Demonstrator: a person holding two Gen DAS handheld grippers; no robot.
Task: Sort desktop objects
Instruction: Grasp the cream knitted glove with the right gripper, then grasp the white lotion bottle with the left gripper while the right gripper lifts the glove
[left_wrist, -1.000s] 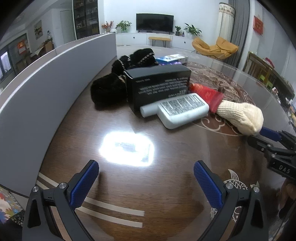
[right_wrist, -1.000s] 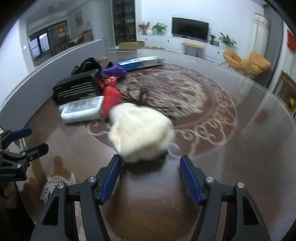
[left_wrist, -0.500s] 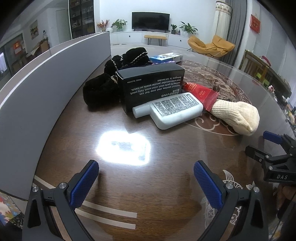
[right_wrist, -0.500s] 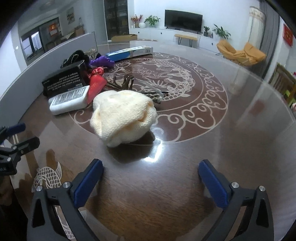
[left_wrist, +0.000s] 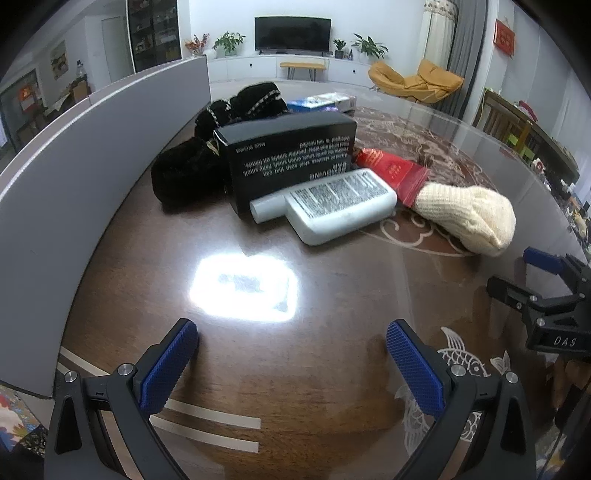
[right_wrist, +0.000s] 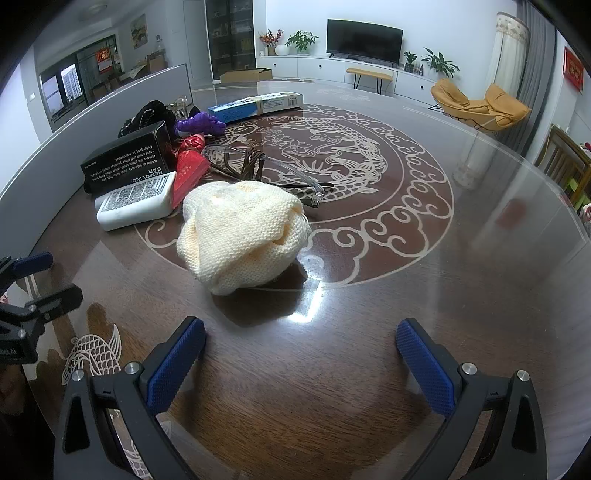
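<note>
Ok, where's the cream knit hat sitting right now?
The cream knit hat lies on the table just ahead of the open right gripper, touching the red packet, with the white bottle to its left.

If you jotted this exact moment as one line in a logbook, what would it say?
left claw: open, empty | right claw: open, empty | cream knit hat: on table, free, ahead of right claw | white bottle: against black box

cream knit hat (right_wrist: 242, 236), black box (left_wrist: 288, 158), white bottle (left_wrist: 340, 205), red packet (left_wrist: 393, 173), blue fingers (right_wrist: 424, 373)
</note>
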